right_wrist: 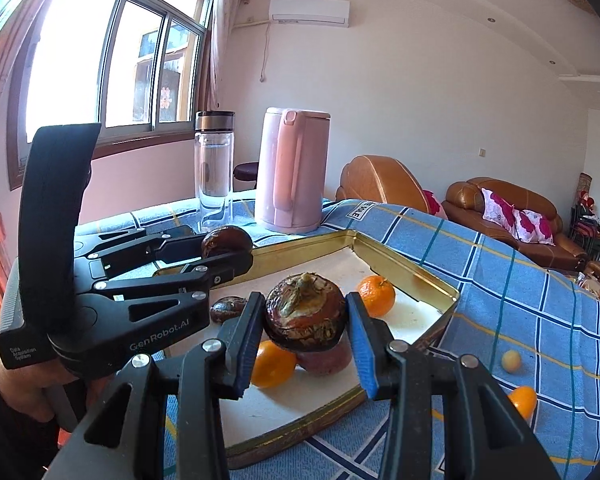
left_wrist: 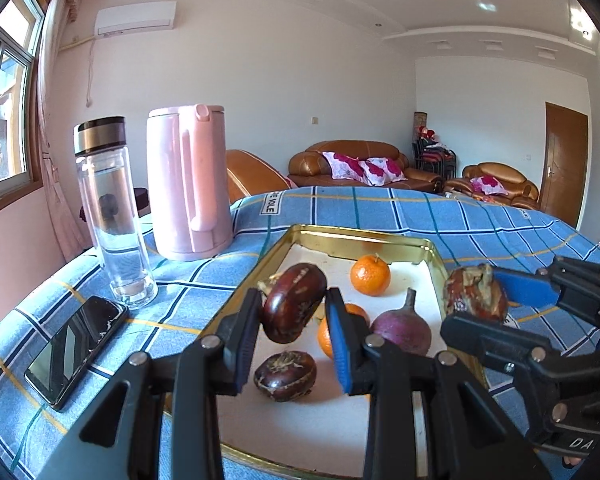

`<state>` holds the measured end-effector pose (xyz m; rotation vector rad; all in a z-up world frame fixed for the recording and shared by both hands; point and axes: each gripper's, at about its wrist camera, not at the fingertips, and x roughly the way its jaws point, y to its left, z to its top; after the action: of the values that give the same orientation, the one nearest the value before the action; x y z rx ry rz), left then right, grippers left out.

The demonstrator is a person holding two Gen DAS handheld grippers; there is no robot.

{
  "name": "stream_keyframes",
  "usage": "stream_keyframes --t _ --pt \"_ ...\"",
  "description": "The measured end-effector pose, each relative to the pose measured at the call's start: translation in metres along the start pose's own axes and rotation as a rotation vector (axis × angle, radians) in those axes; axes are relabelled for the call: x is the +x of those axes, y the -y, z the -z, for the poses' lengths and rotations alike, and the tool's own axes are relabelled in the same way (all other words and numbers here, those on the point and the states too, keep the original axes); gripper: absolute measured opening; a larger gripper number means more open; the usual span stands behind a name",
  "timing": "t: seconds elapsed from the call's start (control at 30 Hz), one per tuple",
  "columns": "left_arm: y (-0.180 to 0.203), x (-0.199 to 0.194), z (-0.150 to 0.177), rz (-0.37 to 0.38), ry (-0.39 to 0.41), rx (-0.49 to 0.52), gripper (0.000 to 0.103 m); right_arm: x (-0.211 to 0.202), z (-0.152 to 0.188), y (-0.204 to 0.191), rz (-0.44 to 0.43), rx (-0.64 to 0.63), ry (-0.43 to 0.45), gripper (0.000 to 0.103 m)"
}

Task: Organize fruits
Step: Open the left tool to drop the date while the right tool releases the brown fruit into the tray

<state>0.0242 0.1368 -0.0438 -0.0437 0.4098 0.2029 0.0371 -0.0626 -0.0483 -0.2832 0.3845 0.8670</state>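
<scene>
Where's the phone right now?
In the left wrist view the phone lies flat on the blue checked cloth at the left, just in front of the glass bottle and left of the tray.
</scene>
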Motion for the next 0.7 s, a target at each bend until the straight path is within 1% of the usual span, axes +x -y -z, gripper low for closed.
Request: stream_keyframes --t 0.17,0.27,0.33,0.57,0.7 --pt "-0.009 0.005 0.002 -0.014 -0.034 -0.003 0.034 0.015 0.002 -0.007 -0.031 -0.007 -0.049 0.043" --pt "-0.013 0.014 0.007 -0.013 -0.08 0.0 0.034 0.024 0.006 -0.01 -0.053 -0.006 -0.095 0.043" --pt "-0.016 0.018 0.011 -0.007 -0.106 -0.015 0.034 0.03 0.009 -0.011 -0.065 -0.003 -0.119 0.043" --pt "-0.021 0.022 0.015 -0.008 -0.13 -0.029 0.034 0.039 0.013 -0.018 -0.097 -0.02 -0.174 0.043" --pt "-0.023 0.022 0.016 -0.025 -0.132 -0.028 0.036 0.04 0.014 -0.02 -0.111 -0.02 -0.188 0.043"
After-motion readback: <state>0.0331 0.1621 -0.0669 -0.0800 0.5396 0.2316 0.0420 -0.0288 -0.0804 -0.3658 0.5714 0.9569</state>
